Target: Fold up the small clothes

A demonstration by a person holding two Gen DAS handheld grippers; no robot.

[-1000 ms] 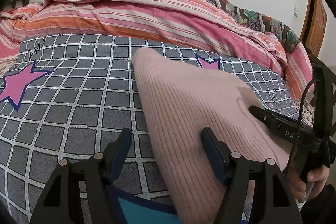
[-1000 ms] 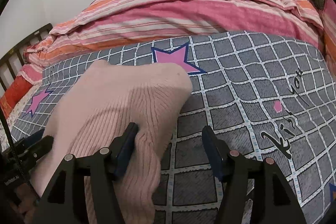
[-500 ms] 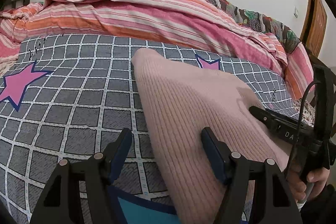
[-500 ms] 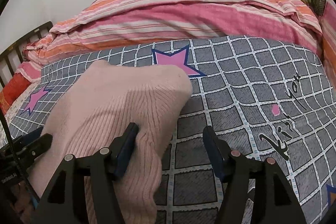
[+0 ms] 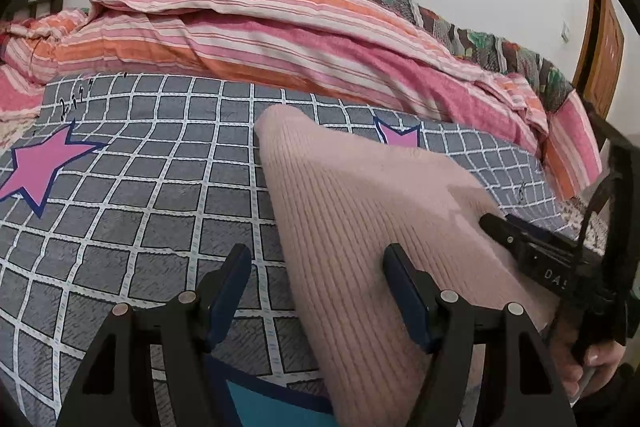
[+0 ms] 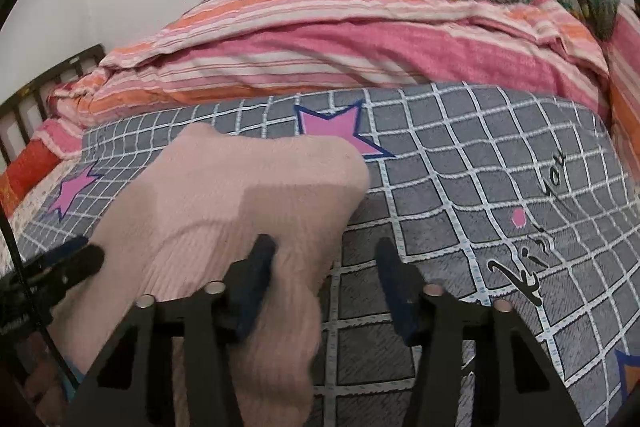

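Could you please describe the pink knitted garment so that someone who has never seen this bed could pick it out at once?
Start at the bed with the grey checked sheet printed with pink stars, in front of the striped pink and orange quilt. The garment lies on that sheet between the two grippers. It is the only plain pale pink ribbed knit; everything near it is patterned.

I see the knit garment [image 5: 360, 219] lying on the checked bedsheet [image 5: 140, 227], with the heaped quilt [image 5: 280, 43] behind it.

pink knit garment [image 5: 360, 227] on checked bedspread [image 5: 140, 207], left gripper [image 5: 316, 267] straddling its edge
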